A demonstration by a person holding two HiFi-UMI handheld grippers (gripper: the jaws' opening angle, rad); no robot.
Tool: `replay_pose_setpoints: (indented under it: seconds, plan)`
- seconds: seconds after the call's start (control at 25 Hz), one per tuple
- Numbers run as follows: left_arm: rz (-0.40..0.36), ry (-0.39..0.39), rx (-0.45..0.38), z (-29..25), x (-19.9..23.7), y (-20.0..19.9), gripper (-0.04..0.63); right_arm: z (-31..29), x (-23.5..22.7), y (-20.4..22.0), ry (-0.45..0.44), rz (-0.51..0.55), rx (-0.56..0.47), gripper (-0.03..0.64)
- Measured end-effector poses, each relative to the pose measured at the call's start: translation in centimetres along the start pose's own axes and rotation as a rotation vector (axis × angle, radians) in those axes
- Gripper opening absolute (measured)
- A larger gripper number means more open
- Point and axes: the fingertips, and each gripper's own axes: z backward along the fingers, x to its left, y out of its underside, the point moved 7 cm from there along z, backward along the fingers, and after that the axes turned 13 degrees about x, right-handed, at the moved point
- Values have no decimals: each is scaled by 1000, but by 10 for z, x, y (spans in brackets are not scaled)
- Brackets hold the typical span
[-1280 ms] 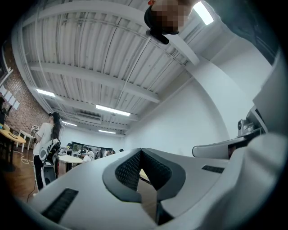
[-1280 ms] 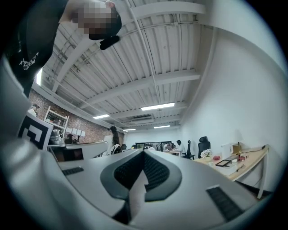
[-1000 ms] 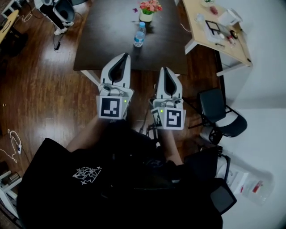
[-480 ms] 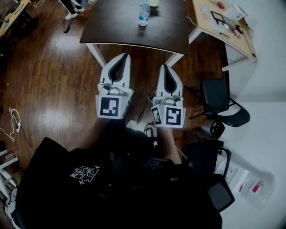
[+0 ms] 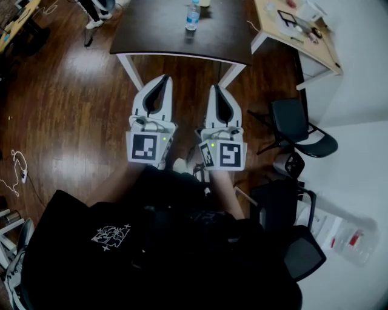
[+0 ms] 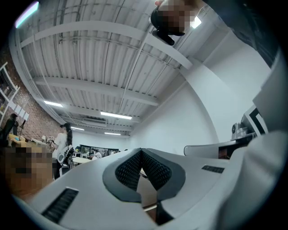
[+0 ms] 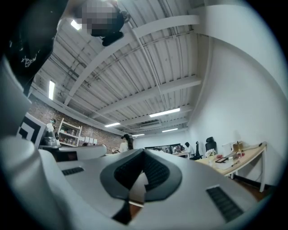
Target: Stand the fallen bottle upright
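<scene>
The counter (image 5: 157, 30) runs past the head view's top edge; the bottle (image 5: 192, 17) on it is too small to show its label or cap clearly.

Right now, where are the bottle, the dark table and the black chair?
bottle (image 5: 192, 17): head view, on its body.
dark table (image 5: 157, 33): head view, on its bare top.
black chair (image 5: 288, 120): head view, on its backrest.

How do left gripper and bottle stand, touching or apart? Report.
Apart. Head view shows floor and table edge between the left gripper and the bottle.
</scene>
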Motion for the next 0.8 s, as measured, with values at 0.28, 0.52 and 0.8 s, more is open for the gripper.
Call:
replay_pose_setpoints:
  seconds: [0.28, 0.52, 0.8]
  plan:
    - [43, 19, -11, 16, 18, -1, -14, 3, 31, -4, 17, 33, 10, 12]
    - [27, 46, -25, 24, 21, -4, -14, 5, 43, -8, 21, 50, 5, 12]
    - [35, 56, -30, 30, 20, -9, -14, 10, 47, -10, 31, 49, -3, 12]
